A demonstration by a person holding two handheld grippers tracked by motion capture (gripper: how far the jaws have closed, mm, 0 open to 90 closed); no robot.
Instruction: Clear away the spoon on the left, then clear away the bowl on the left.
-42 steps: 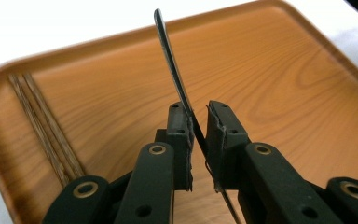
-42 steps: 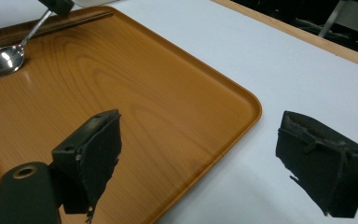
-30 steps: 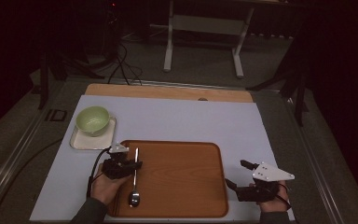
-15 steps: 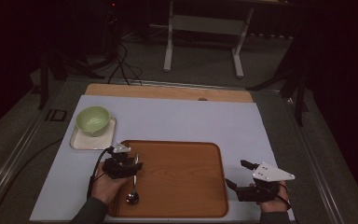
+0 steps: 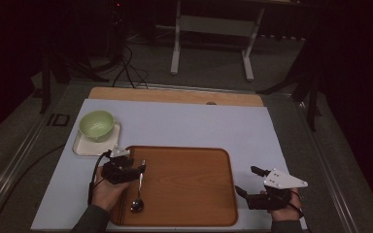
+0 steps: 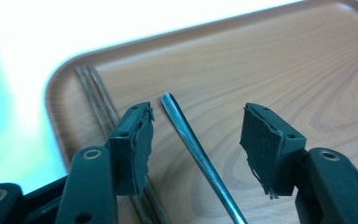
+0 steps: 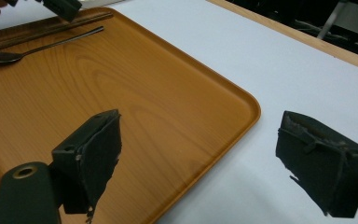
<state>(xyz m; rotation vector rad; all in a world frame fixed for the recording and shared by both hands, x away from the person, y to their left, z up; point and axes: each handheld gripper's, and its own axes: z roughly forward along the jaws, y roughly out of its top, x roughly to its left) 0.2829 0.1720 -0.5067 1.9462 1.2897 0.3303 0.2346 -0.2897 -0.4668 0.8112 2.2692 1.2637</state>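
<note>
left tool [image 6: 196, 144] open astride spoon [image 6: 200, 161] handle, on wooden tray [image 6: 284, 70]

Open jaws over tray [image 7: 177, 84] edge

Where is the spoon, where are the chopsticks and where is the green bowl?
spoon [image 5: 137, 204]: high view, on its scoop, lying in the tray.
chopsticks [image 6: 94, 90]: left gripper view, on the far ends beside the spoon handle.
green bowl [image 5: 97, 124]: high view, inside the bowl.
</note>
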